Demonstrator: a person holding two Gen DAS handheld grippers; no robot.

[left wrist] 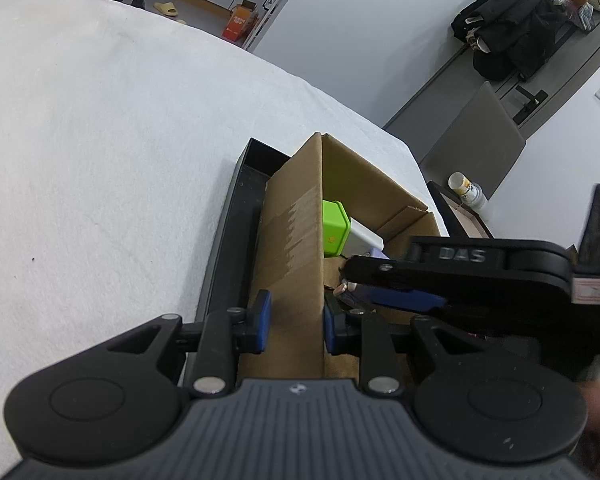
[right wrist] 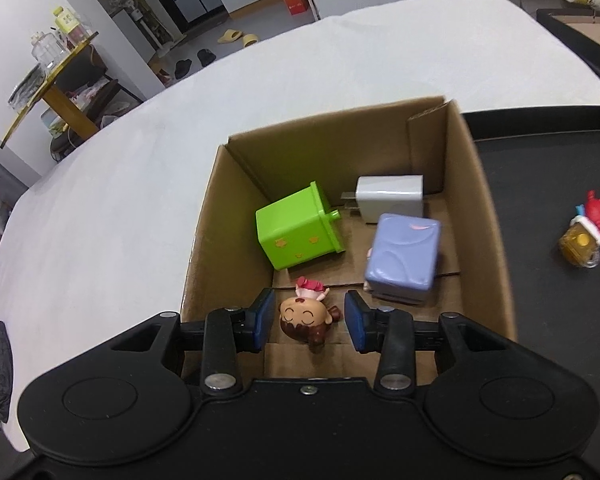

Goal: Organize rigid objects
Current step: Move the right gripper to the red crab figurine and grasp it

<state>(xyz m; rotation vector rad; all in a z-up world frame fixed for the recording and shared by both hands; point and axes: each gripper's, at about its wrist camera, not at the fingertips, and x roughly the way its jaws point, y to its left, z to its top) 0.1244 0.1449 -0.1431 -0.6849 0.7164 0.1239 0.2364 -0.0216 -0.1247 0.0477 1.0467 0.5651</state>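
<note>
In the left wrist view, the left gripper [left wrist: 296, 326] is seen clamped on the near wall of the cardboard box [left wrist: 300, 240], one blue pad on each face. The box stands in a black tray [left wrist: 236, 216] on the white table [left wrist: 100, 160]. In the right wrist view, the right gripper [right wrist: 309, 320] is held low in the frame inside the box, jaws parted, pads clear of the doll figurine [right wrist: 306, 316] lying between them. A green container [right wrist: 296, 232], white charger [right wrist: 392, 196] and lavender cube [right wrist: 404, 256] lie at centre frame. A small toy [right wrist: 584, 236] is noted at the right edge.
</note>
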